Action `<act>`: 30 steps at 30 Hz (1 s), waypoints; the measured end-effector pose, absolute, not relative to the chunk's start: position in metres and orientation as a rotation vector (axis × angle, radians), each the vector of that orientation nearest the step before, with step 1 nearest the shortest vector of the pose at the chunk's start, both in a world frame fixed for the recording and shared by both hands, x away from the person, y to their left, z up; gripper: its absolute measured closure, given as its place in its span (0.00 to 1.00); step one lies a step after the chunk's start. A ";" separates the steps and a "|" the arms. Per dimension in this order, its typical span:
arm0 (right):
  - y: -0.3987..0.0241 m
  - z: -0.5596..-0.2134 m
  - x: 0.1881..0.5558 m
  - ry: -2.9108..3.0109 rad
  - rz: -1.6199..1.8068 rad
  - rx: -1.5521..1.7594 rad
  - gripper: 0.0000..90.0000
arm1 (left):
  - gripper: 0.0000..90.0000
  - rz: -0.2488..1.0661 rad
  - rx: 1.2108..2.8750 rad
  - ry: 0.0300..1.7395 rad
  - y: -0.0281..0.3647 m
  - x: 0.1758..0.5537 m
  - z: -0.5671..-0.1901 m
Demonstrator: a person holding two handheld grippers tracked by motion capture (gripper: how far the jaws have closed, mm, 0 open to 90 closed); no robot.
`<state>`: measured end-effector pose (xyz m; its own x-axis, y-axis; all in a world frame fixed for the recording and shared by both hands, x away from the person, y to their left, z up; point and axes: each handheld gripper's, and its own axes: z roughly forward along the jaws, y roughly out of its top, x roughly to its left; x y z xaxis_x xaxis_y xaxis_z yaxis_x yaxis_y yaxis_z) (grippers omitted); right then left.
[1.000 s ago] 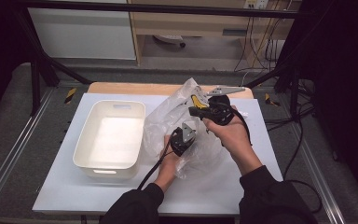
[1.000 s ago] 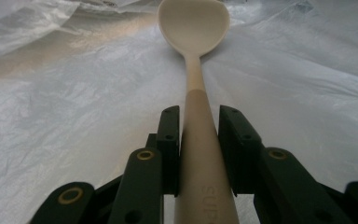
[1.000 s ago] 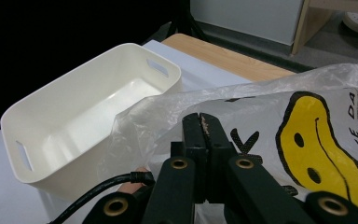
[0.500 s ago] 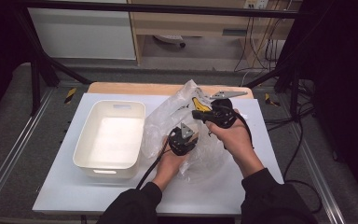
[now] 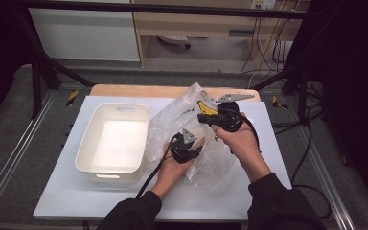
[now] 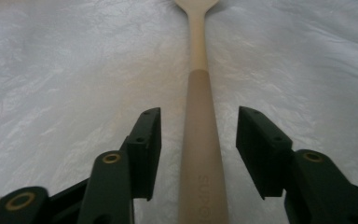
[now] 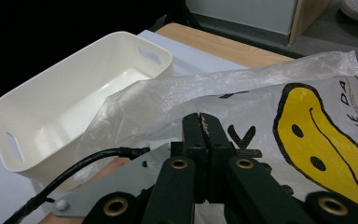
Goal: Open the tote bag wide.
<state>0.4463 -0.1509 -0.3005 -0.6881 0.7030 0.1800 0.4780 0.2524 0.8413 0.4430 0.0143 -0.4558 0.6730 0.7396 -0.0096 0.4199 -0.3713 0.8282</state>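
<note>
A white table (image 5: 76, 201) stands on grey floor (image 5: 9, 143), with pale cabinets (image 5: 84, 36) and dangling cables (image 5: 268, 48) beyond.

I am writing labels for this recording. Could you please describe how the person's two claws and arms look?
Both claws are black. The left claw has blocky jaws with brass-coloured rivets; the right claw has the same rivets and a criss-cross grip pattern. Each carries a grey three-cornered plate on top. A black cable trails from the left one. The person wears dark long sleeves; the hands are bare.
</note>
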 end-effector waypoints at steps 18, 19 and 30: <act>-0.149 -0.315 0.446 2.304 1.393 1.131 1.00 | 0.33 0.423 1.965 0.819 0.050 0.385 -0.440; -0.149 -0.316 0.445 2.307 1.392 1.129 1.00 | 0.32 0.415 1.960 0.816 0.052 0.382 -0.438; -0.149 -0.330 0.439 2.320 1.385 1.135 1.00 | 0.29 0.393 1.912 0.788 0.077 0.351 -0.412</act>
